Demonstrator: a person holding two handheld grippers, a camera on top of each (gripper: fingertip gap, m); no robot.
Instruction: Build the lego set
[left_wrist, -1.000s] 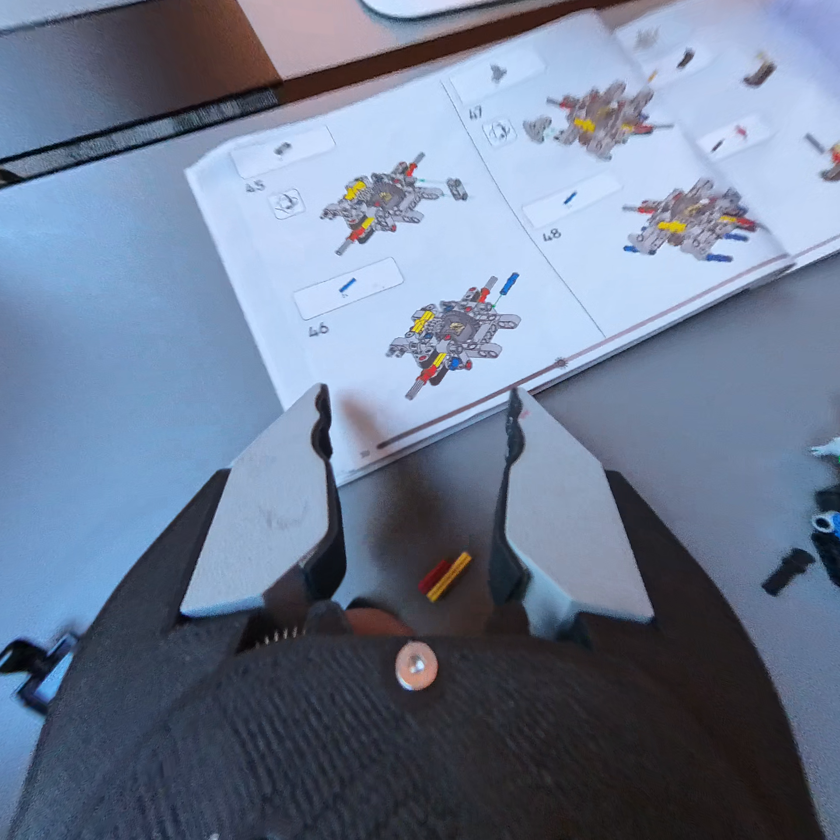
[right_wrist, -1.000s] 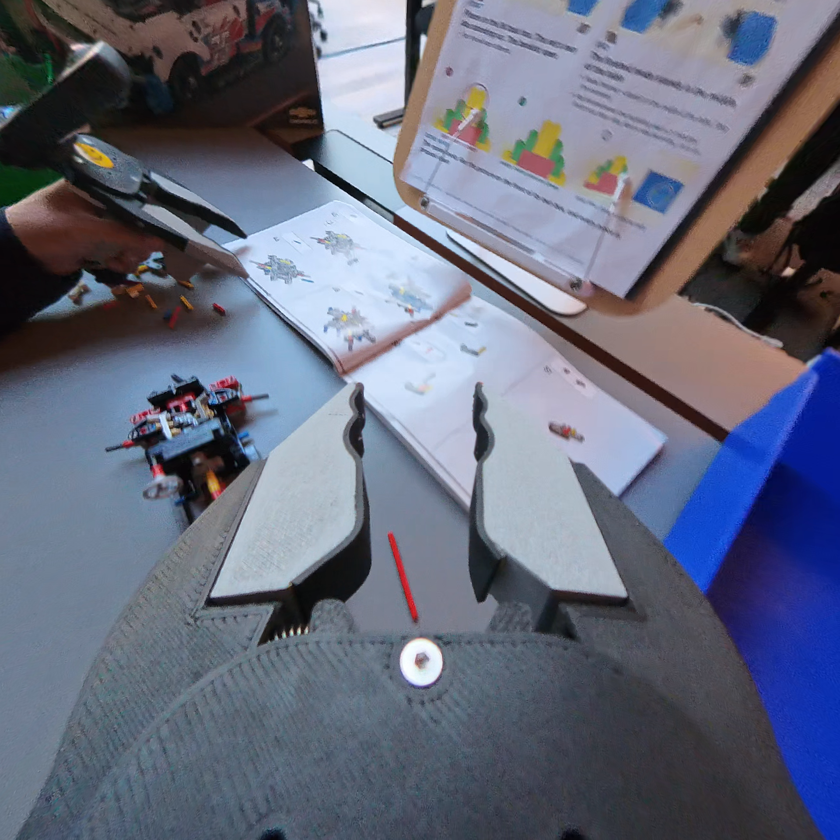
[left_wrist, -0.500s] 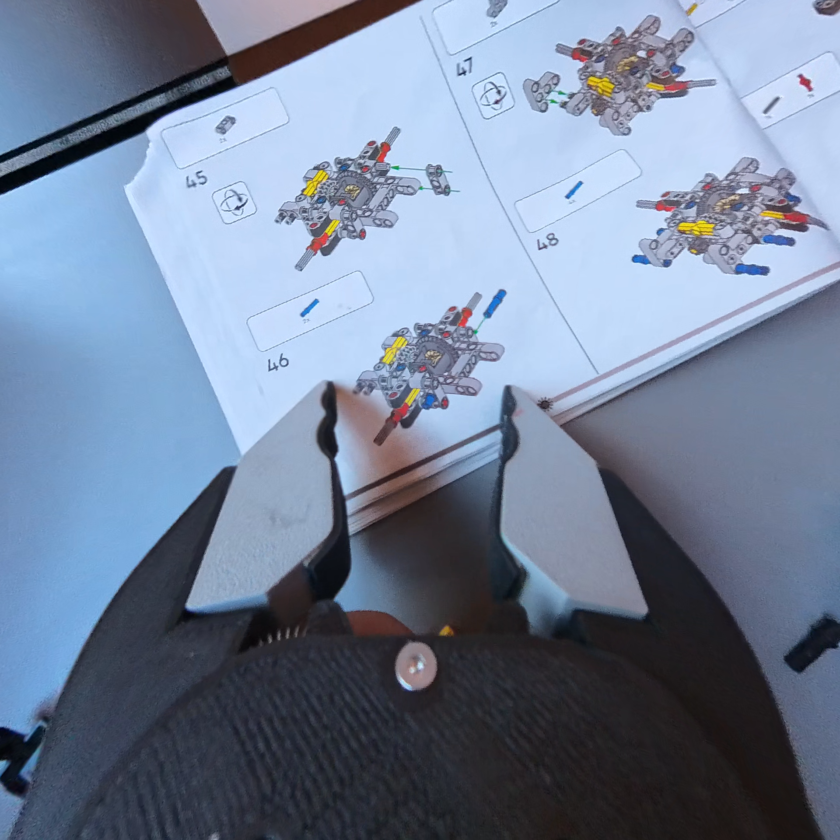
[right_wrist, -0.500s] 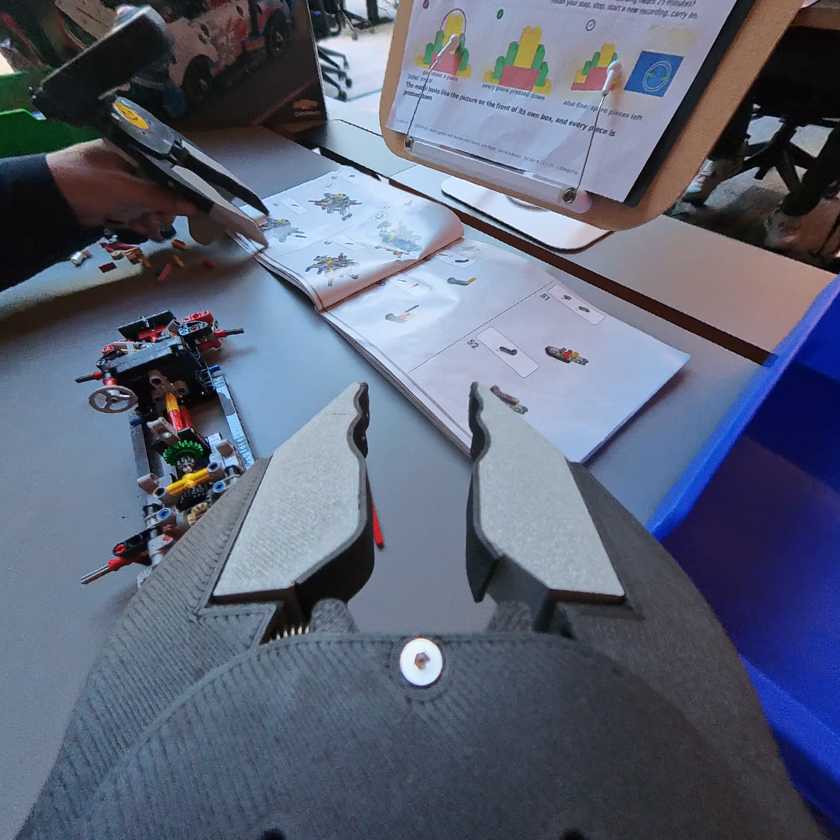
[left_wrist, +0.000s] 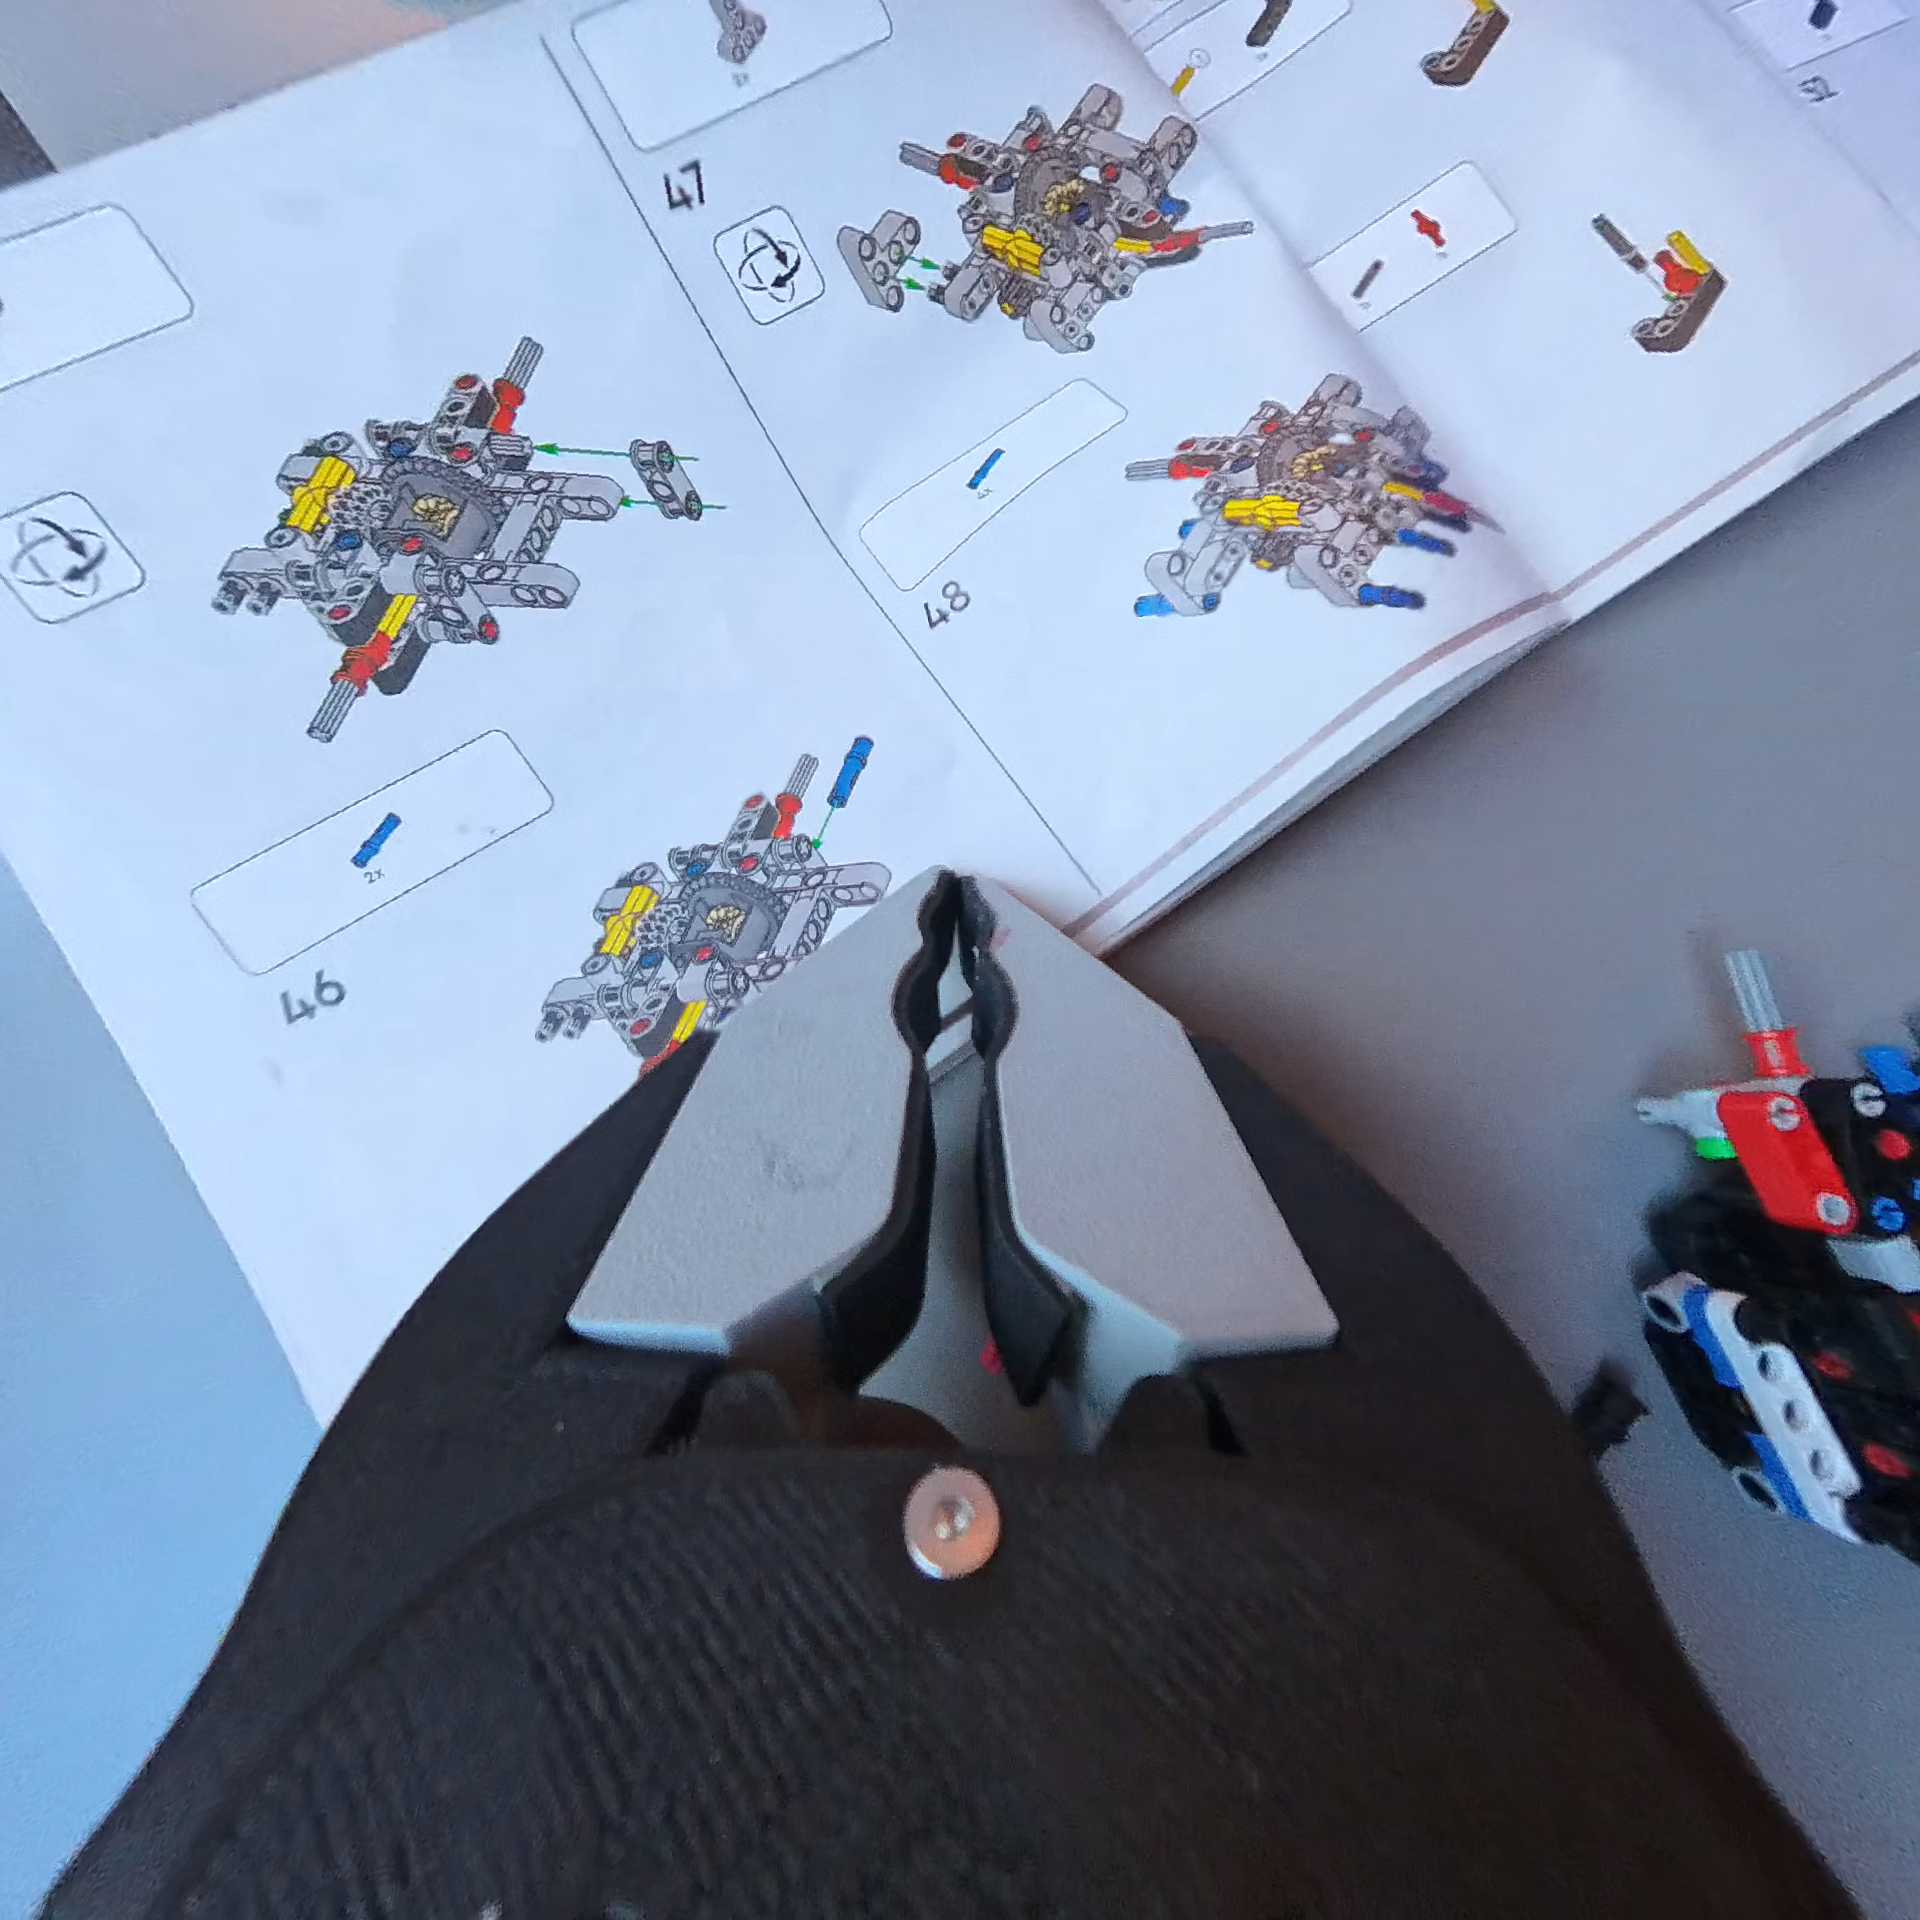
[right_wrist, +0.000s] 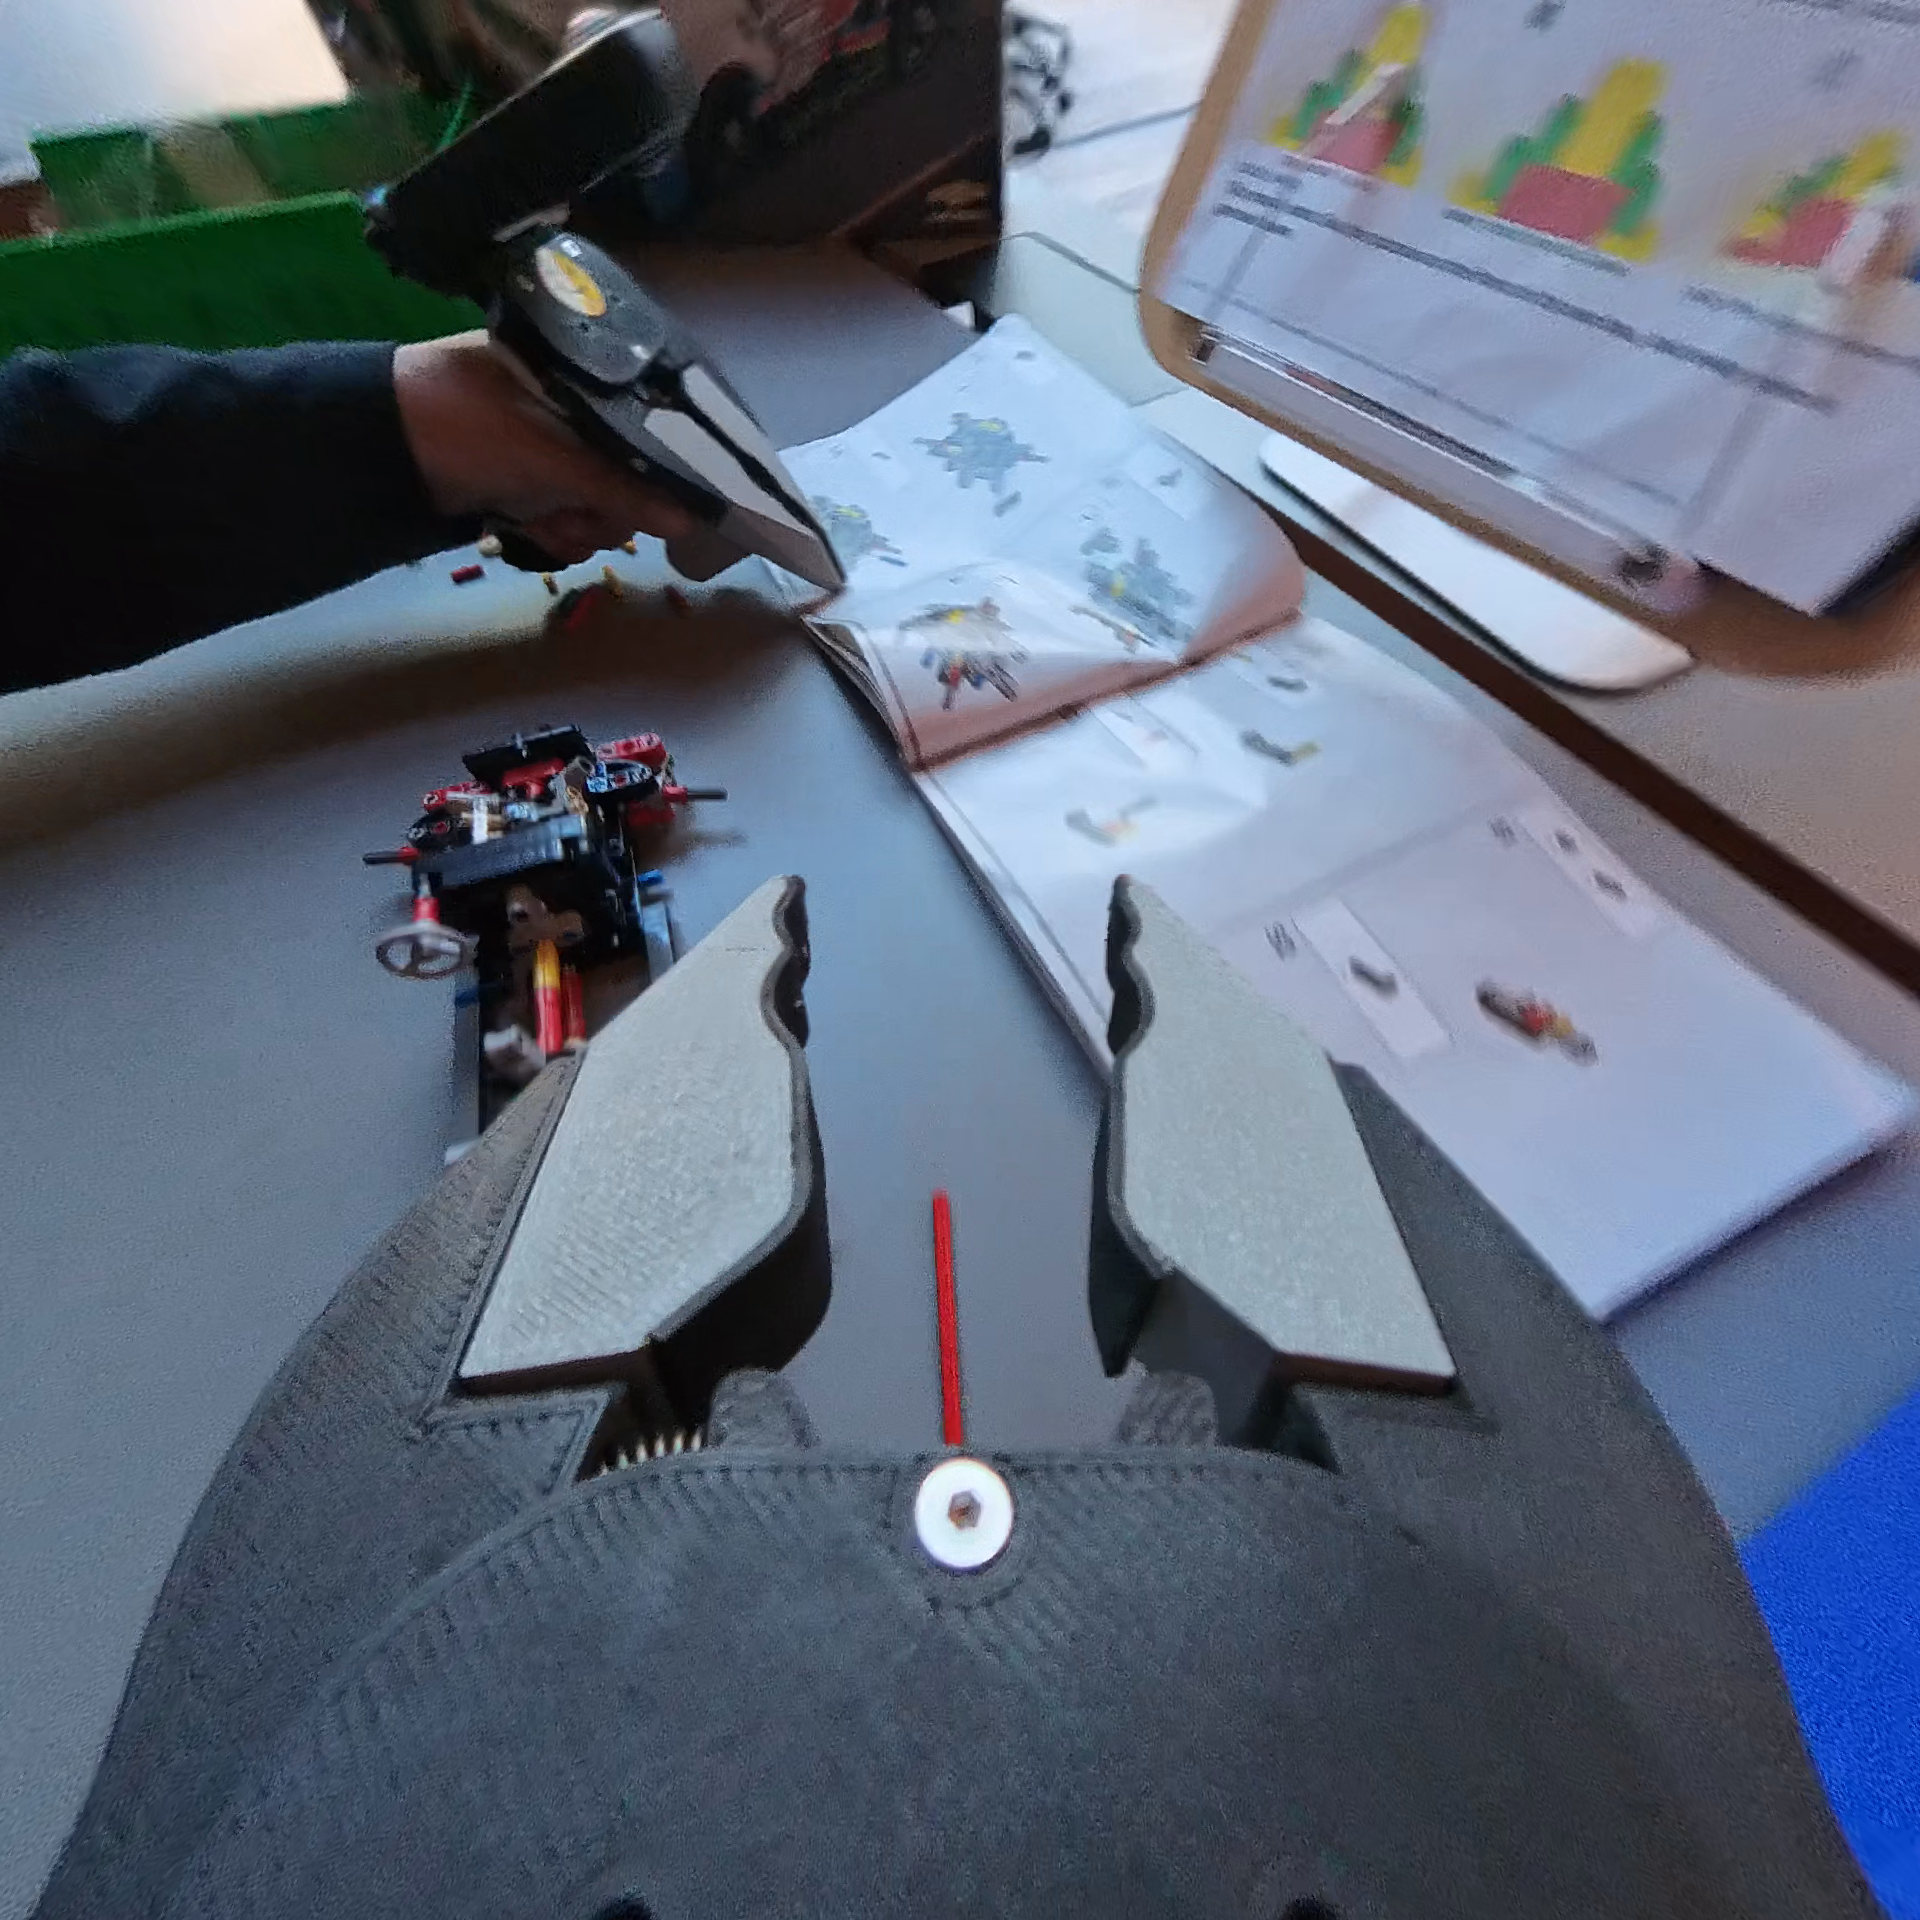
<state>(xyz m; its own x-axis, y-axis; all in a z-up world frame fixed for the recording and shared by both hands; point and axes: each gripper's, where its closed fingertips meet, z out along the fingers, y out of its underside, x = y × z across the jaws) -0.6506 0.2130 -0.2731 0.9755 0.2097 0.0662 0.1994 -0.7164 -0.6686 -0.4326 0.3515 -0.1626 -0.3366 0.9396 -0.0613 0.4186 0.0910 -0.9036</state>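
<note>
A desk set up for toy-brick building, in what we take for an office or lab room.

On the grey tabletop (right_wrist: 208, 1039) we see an open building-instructions booklet (right_wrist: 1351, 935) lying toward its far edge, a half-built brick vehicle chassis (right_wrist: 540, 852) near the middle, and small loose brick parts (right_wrist: 582, 603) scattered toward the far left. Beyond the far edge we find a wooden board on a white foot (right_wrist: 1558, 312) propping up a printed sheet with coloured brick pictures, and a model-car box (right_wrist: 831, 125) standing behind. We notice a green bin (right_wrist: 208, 270) at the far left and a blue bin (right_wrist: 1849, 1662) at the right edge.
</note>
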